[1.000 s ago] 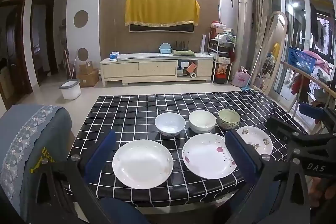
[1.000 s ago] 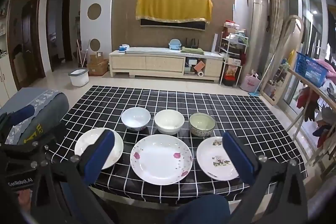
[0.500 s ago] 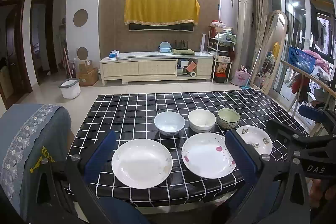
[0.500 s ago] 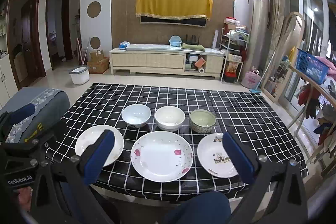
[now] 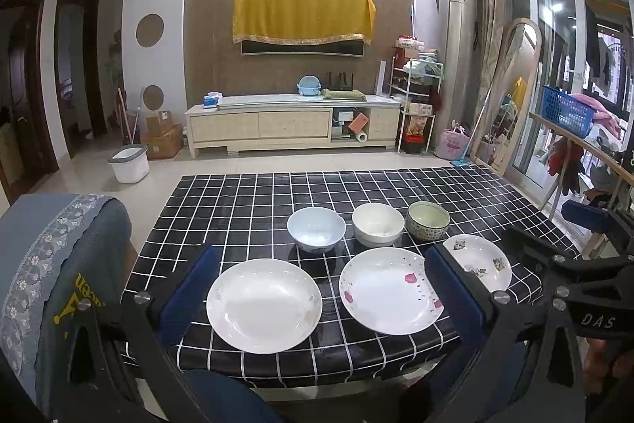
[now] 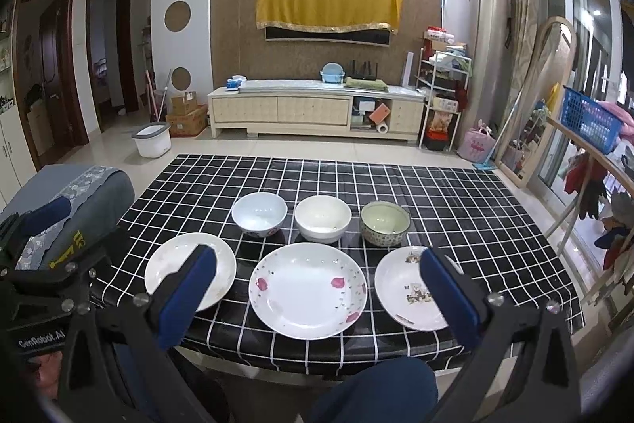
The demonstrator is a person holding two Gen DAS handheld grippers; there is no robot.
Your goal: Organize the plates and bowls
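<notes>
Three plates lie in a row near the front edge of the checked table (image 5: 245,209) (image 6: 455,209): a plain white plate (image 5: 264,304) (image 6: 166,264), a pink-flowered plate (image 5: 390,289) (image 6: 308,289) and a small patterned plate (image 5: 481,264) (image 6: 408,290). Behind them stand three bowls: a bluish bowl (image 5: 316,228) (image 6: 259,213), a cream bowl (image 5: 377,223) (image 6: 323,218) and a green patterned bowl (image 5: 428,219) (image 6: 385,222). My left gripper (image 5: 323,288) is open, held above the front edge, framing the two larger plates. My right gripper (image 6: 317,294) is open too, nothing between its fingers.
A chair back with a blue-grey cover (image 5: 51,284) (image 6: 75,201) stands at the table's left. The far half of the table is bare. A rail with hanging clothes (image 6: 590,181) runs along the right side. A knee in dark trousers (image 6: 380,387) shows below the table edge.
Both grippers have drifted slightly, so the dishes sit a little lower and closer in both views. Nothing on the table has moved.
</notes>
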